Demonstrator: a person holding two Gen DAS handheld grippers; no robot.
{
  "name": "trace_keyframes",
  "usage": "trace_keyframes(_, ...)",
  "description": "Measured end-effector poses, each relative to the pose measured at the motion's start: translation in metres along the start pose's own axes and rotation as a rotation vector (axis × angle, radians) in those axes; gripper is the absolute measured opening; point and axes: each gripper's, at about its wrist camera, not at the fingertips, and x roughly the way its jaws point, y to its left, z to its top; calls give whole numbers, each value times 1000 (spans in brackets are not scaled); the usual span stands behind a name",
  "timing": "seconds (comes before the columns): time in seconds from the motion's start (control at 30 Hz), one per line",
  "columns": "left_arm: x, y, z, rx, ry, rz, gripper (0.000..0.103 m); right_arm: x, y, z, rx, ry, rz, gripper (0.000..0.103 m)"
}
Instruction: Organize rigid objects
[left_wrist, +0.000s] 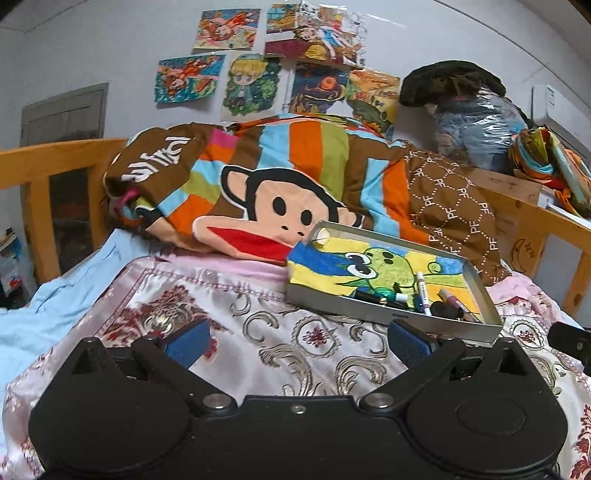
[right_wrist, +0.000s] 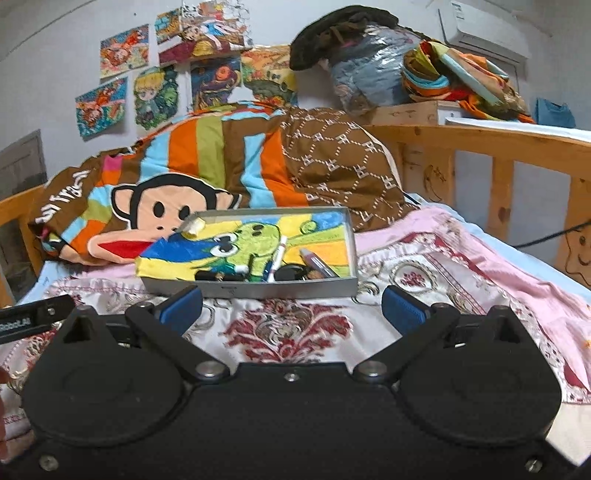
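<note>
My left gripper (left_wrist: 297, 341) and right gripper (right_wrist: 291, 306) both have fingers spread, grasping nothing. The metal tray (right_wrist: 258, 288) of pens (right_wrist: 277, 258) sits mid-bed on the blanket (right_wrist: 295, 328), against the monkey quilt (right_wrist: 207, 158).

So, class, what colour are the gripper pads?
Blue pads, clearest in the right wrist view.

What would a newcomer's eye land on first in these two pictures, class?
Probably the monkey-face quilt, bunched at the head of the bed. In front of it a grey tray lined with a frog drawing holds markers at its near end. Bright cartoon drawings cover the wall behind.
</note>
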Motion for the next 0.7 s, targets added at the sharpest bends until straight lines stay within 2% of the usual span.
trace_keyframes(0.7,19,7,-16,-22,21,40,102,33,11,-12,-44,95,-43,103)
